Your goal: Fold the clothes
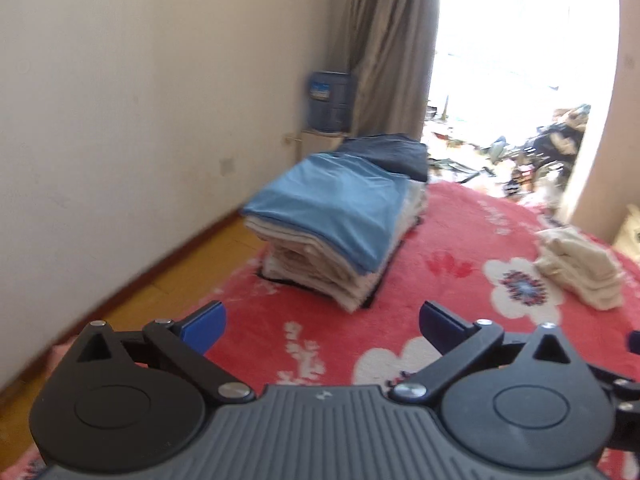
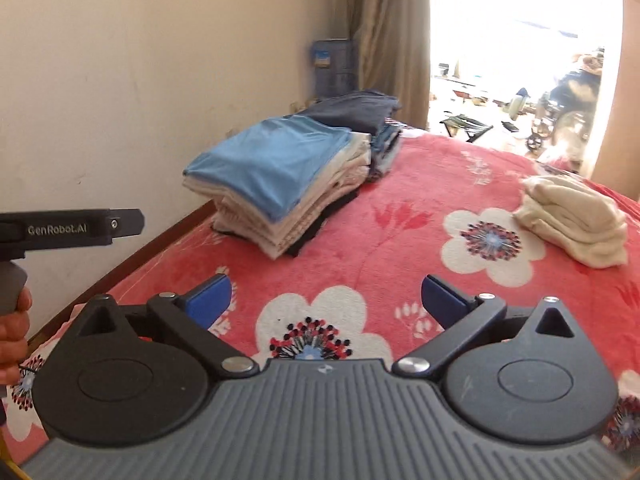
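Note:
A stack of folded clothes (image 1: 340, 236) (image 2: 280, 184) with a light blue garment on top lies near the bed's left edge, a dark blue pile (image 1: 388, 152) (image 2: 356, 112) right behind it. A cream folded garment (image 1: 576, 268) (image 2: 572, 216) rests at the right. My left gripper (image 1: 322, 328) hangs above the bedspread short of the stack, jaws wide apart, nothing between them. My right gripper (image 2: 326, 300) is likewise open and empty over a flower print. The left gripper's body (image 2: 72, 226) and a hand (image 2: 16, 332) show at the left of the right wrist view.
The red floral bedspread (image 1: 460, 232) (image 2: 420, 184) covers the bed. A cream wall and wooden floor (image 1: 168, 280) run along the left. A blue water jug (image 1: 330, 96) (image 2: 334, 66) and a curtain (image 1: 388, 48) stand behind; a bright doorway with clutter (image 1: 520, 140) lies beyond.

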Tool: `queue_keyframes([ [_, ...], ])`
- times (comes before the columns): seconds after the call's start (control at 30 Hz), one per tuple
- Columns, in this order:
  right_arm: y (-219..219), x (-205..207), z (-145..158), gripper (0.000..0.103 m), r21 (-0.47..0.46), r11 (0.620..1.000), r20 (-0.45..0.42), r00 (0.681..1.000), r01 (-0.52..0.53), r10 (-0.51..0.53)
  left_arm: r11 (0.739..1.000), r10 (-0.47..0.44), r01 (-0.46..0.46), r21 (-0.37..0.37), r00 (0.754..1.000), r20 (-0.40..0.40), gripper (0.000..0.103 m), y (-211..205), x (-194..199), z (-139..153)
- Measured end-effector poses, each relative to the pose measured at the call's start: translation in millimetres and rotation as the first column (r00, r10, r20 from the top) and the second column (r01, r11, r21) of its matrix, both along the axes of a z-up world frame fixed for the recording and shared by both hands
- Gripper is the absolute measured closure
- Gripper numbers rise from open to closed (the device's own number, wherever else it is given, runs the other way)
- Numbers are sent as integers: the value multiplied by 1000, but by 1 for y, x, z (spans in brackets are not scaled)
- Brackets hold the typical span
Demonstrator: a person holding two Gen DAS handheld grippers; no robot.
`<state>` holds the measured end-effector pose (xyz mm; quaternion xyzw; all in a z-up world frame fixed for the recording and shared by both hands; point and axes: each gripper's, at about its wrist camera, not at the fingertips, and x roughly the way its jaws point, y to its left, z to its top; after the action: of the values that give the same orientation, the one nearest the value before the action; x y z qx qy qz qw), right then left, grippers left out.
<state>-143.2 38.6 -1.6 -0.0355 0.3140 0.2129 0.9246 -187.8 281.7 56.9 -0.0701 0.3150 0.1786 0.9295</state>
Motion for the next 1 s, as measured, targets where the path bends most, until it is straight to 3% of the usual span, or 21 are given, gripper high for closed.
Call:
queue_keyframes([
  [0.13,-1,0,11,1,-25,998,1,999,54,-54,999,25,-24,30,999,-37,0,-11,6,6],
  [0.33,3,7,15,1,-6,999,-32,998,51,-51,996,83,-80,45,995,-56,0,-17,9,12],
  [0.7,15,9,9,1,-16,999,-102,994,-40,38,981,164,-158,111,986,-45,0,-33,4,23],
  [1.0,15,1,14,1,-41,997,-83,995,-63,59,971,200,-191,146,979,-46,0,-37,-1,28],
])
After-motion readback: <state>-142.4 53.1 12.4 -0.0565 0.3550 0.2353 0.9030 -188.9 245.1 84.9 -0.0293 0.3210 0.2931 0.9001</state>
